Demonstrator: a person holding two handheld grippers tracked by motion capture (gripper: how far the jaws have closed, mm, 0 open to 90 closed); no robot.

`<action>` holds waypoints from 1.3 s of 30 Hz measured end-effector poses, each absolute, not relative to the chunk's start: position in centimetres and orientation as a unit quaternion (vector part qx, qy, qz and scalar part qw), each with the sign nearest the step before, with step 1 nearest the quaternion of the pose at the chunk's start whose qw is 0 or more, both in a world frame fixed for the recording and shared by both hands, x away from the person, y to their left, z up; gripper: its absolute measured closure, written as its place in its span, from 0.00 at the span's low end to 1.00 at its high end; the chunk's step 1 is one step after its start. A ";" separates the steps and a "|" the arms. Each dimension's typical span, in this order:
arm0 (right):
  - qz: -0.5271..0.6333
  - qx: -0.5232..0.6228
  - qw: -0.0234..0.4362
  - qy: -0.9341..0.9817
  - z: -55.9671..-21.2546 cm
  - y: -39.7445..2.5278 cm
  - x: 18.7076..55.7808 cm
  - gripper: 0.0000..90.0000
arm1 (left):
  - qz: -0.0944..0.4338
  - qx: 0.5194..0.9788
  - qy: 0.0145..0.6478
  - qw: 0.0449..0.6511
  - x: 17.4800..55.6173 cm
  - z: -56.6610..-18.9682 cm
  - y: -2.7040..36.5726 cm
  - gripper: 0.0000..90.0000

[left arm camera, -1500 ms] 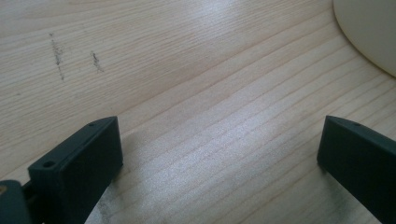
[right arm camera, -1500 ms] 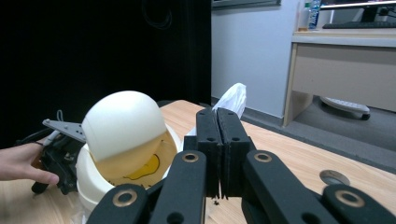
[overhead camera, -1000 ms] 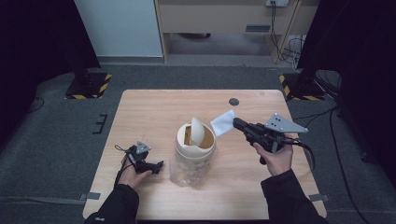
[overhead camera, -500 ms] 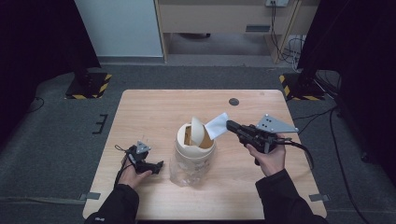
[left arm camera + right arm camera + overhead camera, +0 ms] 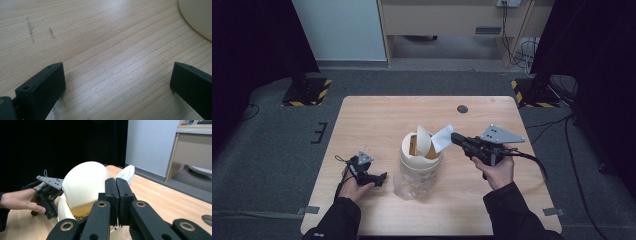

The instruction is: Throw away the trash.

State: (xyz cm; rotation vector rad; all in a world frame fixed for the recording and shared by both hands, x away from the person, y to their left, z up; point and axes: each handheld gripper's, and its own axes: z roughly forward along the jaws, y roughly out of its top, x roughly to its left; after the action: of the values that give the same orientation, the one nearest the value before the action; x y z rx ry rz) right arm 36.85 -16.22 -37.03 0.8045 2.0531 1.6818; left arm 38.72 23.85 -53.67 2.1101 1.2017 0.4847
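Step in hand: the right gripper (image 5: 454, 138) carries a white tissue (image 5: 442, 138) to the mouth of the small bin (image 5: 421, 160), whose cream flap lid (image 5: 423, 140) stands tipped.
Right gripper: jaws pressed together, pinching the tissue at their tips, just ahead of them.
Left gripper (image 5: 381, 178): jaws wide apart, holding nothing, low over the table (image 5: 105, 37), the bin just beside it.
Next move, I judge: push the tissue past the flap, then let go.
Writing: dark print low on the bin's yellowish inside, too hidden to read.

Left gripper (image 5: 381, 177) rests low, jaws spread wide; right gripper (image 5: 455, 138) raised, jaws pinched together, both hand-held.
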 end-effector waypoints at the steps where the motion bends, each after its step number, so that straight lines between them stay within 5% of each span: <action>1: 0.596 0.285 0.181 0.729 -37.1 -16.1 36.9 0.99 | 0.185 0.805 0.459 0.327 38.7 -53.7 23.9 0.00; 27: 0.561 0.286 0.141 0.764 -39.9 -12.9 38.0 0.97 | 0.185 0.805 0.459 0.326 38.7 -53.7 23.9 0.00; 39: 0.581 0.301 0.163 0.739 -39.6 -14.9 38.4 0.66 | 0.185 0.805 0.459 0.326 38.7 -53.7 23.9 0.00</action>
State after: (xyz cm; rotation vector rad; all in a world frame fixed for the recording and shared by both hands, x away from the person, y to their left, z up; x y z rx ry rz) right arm 38.42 -14.87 -39.60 0.8572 2.1067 1.6562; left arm 38.72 23.86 -53.67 2.1103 1.2019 0.4855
